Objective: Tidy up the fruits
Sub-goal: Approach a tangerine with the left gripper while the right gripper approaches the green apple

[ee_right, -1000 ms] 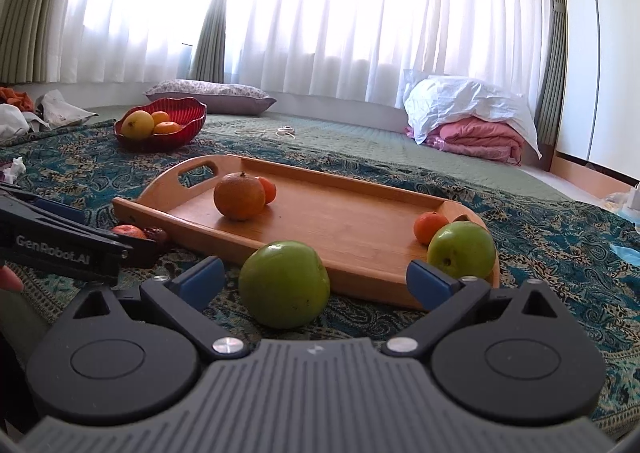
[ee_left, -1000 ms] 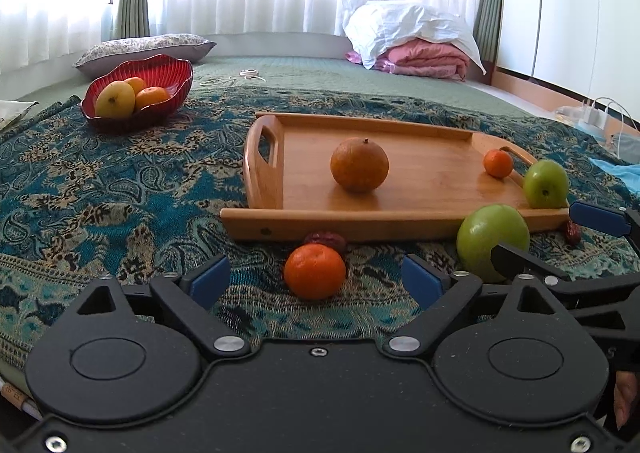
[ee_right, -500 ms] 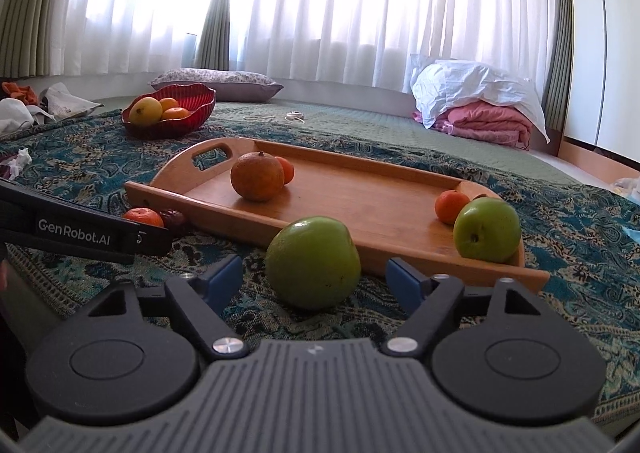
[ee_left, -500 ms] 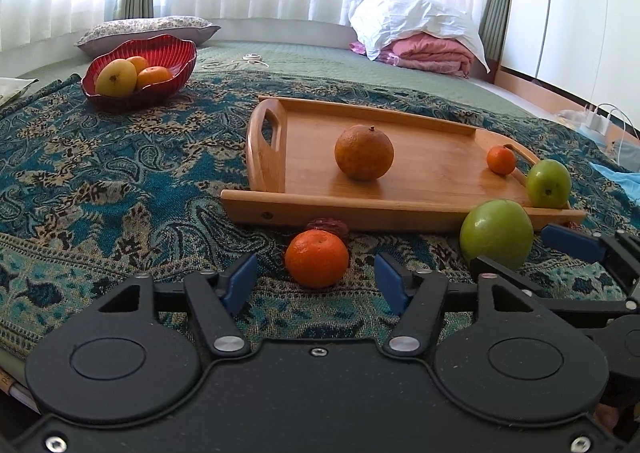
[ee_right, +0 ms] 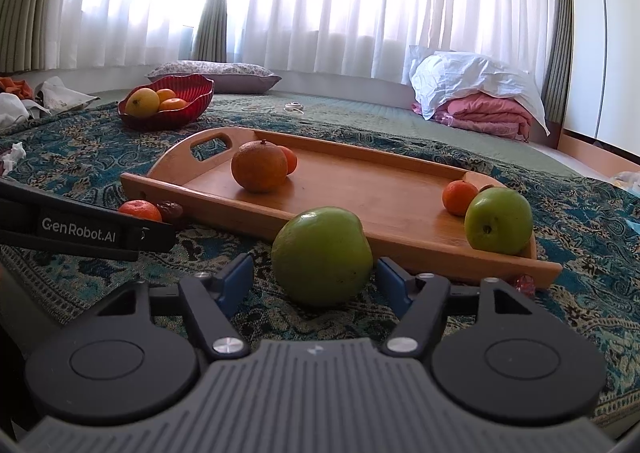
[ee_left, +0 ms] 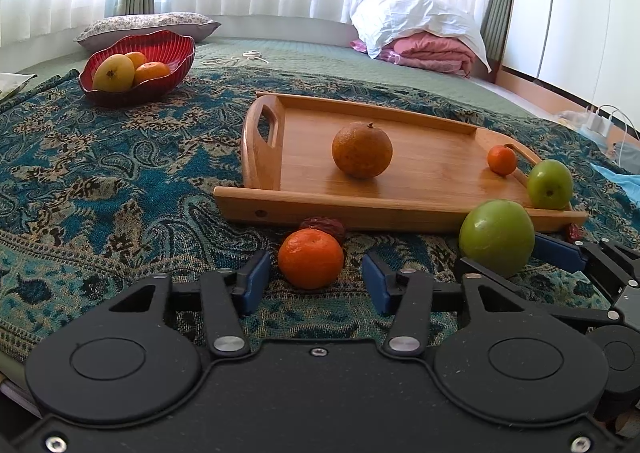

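Your left gripper (ee_left: 312,285) has just been narrowing its jaws around the mandarin (ee_left: 311,257) (gaps remain both sides); your right gripper (ee_right: 316,285), at its 3 o'clock, has been closing around the green apple (ee_right: 322,255), not yet gripping. Both fruits sit on the bedspread (ee_left: 100,181) before the tray (ee_left: 400,205).

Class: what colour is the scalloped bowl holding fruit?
The scalloped glossy bowl is red, showing best in the left wrist view.

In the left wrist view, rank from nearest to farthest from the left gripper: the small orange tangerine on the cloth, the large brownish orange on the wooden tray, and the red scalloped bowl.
1. Small orange tangerine: on the cloth, between the left gripper's jaws.
2. Large brownish orange: mid wooden tray, beyond the near rim.
3. Red scalloped bowl: far left, behind the tray.
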Demonstrator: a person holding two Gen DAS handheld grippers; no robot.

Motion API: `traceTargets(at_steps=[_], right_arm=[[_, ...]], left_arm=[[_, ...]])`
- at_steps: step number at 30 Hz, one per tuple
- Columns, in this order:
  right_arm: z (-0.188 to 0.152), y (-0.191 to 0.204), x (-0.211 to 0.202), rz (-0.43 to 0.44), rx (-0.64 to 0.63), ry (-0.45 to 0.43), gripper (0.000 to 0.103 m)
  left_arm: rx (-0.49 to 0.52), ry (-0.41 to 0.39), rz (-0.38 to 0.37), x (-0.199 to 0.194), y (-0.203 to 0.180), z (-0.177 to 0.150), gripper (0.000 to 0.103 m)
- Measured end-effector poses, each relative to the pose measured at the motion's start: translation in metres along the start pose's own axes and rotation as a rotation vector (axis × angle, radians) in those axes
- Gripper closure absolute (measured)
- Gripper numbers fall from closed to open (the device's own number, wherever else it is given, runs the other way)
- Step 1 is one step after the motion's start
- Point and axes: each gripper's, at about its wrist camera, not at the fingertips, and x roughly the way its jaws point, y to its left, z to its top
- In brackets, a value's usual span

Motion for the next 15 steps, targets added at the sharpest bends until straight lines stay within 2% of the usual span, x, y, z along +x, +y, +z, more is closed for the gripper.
traceTargets(at_steps=[15], right_arm=[[0.002,-0.002,0.014,-0.022,0.019,0.022,0.034]], left_arm=[[0.019,-0.005,0.013,0.007,-0.001,-0.001,0.067]])
